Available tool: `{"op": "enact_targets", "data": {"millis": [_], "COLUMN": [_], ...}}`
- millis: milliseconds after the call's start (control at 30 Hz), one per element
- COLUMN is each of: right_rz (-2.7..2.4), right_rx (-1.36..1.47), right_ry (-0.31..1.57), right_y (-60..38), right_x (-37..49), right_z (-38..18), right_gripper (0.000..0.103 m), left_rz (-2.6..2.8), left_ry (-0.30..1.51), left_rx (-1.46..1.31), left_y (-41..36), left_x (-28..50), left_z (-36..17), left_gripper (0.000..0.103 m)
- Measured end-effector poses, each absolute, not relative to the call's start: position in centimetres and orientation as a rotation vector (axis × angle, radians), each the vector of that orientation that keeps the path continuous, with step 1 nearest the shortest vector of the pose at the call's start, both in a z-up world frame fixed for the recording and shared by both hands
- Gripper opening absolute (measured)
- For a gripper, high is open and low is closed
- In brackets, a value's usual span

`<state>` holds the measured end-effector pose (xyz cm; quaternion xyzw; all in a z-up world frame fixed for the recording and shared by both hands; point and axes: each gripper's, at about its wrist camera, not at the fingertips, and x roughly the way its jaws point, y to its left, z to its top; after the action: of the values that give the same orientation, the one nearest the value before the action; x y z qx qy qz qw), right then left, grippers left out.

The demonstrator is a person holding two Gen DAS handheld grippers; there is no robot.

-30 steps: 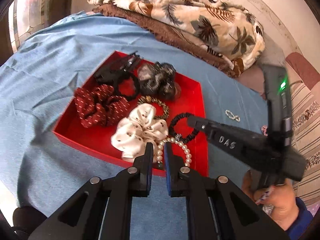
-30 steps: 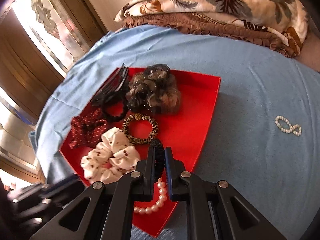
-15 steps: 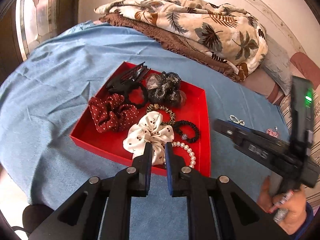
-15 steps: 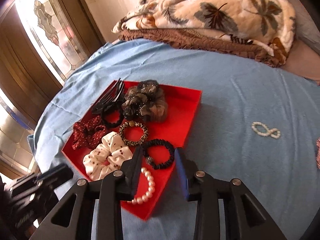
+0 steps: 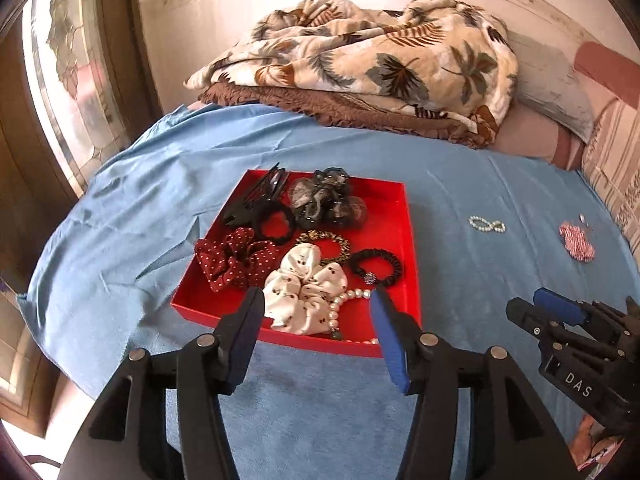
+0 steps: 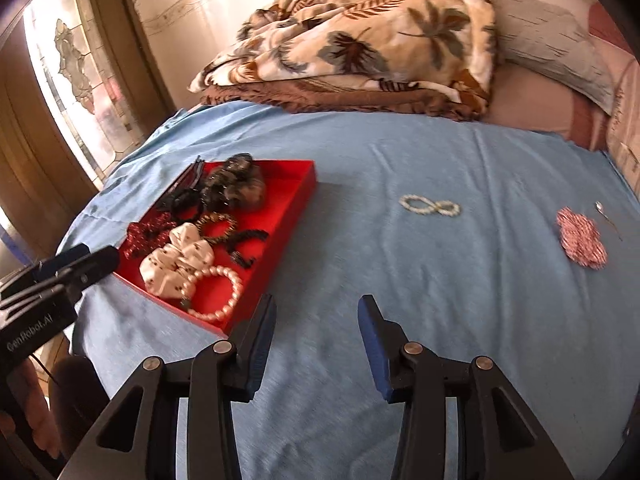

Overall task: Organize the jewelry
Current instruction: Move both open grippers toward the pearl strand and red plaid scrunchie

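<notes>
— Where do things stand with your two hands?

— My left gripper (image 5: 316,312) hangs over the near edge of the red tray (image 5: 408,216); its jaws have just been opening and stand about half apart with nothing between them; the big pearl bracelet (image 6: 218,294) lies loose in the tray's near corner, beside the white dotted scrunchie (image 5: 304,292). My right gripper (image 6: 316,320) has likewise just been parting its jaws; they hold nothing, and only the blue sheet (image 6: 400,320) shows through the gap.

— What is left outside?

— The small pearl bracelet (image 6: 430,205), twisted into a figure eight, lies well apart from the tray on the sheet; farther right sits a pink patterned scrunchie (image 6: 580,242), with a thin metal piece just beyond it that I cannot identify.

— How would you take the pearls?

— I judge the right hand is the one for it; I would come down over the crossing of the eight, one pad on either side, and pinch there so both loops lift together; the beads are round, hard and glossy, so a grip on a single bead would likely slip; the sheet is soft and wrinkles easily, so I would stay shallow to avoid gathering cloth.

— And the scrunchie?

— Ruffled fabric, soft and squashy; any firm pinch should do.
</notes>
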<state>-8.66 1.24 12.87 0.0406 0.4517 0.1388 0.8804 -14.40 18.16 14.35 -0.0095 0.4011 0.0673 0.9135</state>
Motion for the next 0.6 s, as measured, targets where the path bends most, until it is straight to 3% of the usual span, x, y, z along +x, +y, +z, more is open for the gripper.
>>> {"op": "enact_targets", "data": {"millis": [600], "right_rz": [0.212], "right_rx": [0.139], "right_ry": [0.967], "right_y": [-2.2], "right_x": [-10.7], "right_z": [11.5], "right_gripper": [0.05], "left_rz": [0.133], "left_ry": [0.864], "left_rx": [0.035], "left_y": [15.8], "left_x": [-15.1], "left_z": [14.0], "left_gripper": [0.054]}}
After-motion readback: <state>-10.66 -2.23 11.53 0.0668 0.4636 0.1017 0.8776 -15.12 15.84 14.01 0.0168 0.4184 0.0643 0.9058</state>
